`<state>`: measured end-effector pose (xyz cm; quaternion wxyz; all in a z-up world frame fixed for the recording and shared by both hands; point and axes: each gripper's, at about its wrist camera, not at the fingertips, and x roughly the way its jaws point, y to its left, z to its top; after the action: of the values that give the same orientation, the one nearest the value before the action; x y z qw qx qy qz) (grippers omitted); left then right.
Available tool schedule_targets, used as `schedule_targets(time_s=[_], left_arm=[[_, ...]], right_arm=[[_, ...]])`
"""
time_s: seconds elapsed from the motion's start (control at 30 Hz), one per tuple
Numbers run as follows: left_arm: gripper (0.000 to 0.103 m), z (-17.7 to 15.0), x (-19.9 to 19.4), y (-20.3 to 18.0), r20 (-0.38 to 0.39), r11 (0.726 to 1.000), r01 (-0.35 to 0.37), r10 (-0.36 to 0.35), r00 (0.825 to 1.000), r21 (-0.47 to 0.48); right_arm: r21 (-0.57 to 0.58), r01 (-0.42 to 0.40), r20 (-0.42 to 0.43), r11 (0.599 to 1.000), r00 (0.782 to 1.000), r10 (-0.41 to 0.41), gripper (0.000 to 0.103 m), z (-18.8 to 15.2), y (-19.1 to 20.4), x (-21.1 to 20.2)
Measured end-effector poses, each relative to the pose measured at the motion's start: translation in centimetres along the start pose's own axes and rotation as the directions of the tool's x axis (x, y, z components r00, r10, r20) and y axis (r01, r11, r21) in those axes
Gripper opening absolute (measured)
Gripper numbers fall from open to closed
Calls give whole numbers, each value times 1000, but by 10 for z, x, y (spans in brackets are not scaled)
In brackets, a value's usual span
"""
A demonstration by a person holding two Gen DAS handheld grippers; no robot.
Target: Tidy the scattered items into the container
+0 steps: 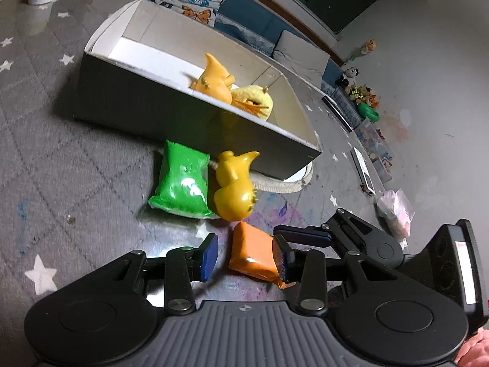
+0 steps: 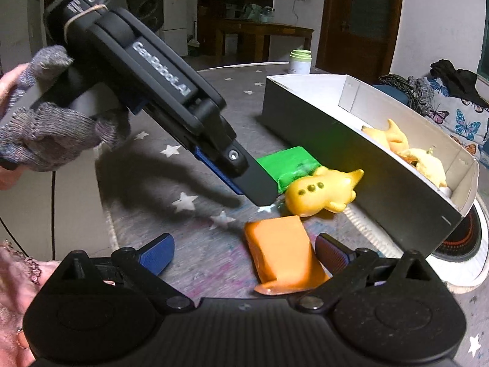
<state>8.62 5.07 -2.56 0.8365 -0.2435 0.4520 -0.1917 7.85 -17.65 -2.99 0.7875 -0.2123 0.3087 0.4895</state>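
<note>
While two yellow toys already lie inside the box (image 1: 195, 122), three items remain on the tabletop (image 1: 61, 153) just outside its near wall: a green packet (image 1: 181, 180), a yellow toy plane (image 1: 233, 186) touching that packet's side, and an orange packet (image 1: 253, 255) nearest the cameras.

Both claws are gathered around the orange packet. In the left wrist view, the left claw (image 1: 246, 255) stands open, its blue pads on either side of the packet; one pad appears to touch or nearly touch the packet's edge, while the other is apart from it. The packet lies flat on the tabletop, not lifted.

In the right wrist view, the right claw (image 2: 244, 252) is also open, with the orange packet (image 2: 282, 260) lying between its fingers, closer to one than the other. The left claw (image 2: 256, 189) reaches down in front, its tips low near the tabletop by the green packet (image 2: 287, 162) and the toy plane (image 2: 321, 192).

Judging by this, the orange packet is the next target, and the wide spread of the fingers suits its broad, soft body. With both claws so near, a clash between them seems the main risk. The box (image 2: 397, 183) sits just beyond, so the carry should be brief.
</note>
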Motion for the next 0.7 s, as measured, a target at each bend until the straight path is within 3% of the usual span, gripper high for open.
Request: schedule_targets(time_s=[0.23, 0.7], left_arm=[[41, -1, 1, 2, -2, 1000, 1, -1, 1000, -9], [41, 9, 14, -5, 6, 1000, 24, -23, 1000, -16]], right_arm=[[30, -24, 17, 999, 1000, 23, 100, 0, -2, -8], [197, 94, 61, 976, 992, -108, 100, 2, -56, -20]])
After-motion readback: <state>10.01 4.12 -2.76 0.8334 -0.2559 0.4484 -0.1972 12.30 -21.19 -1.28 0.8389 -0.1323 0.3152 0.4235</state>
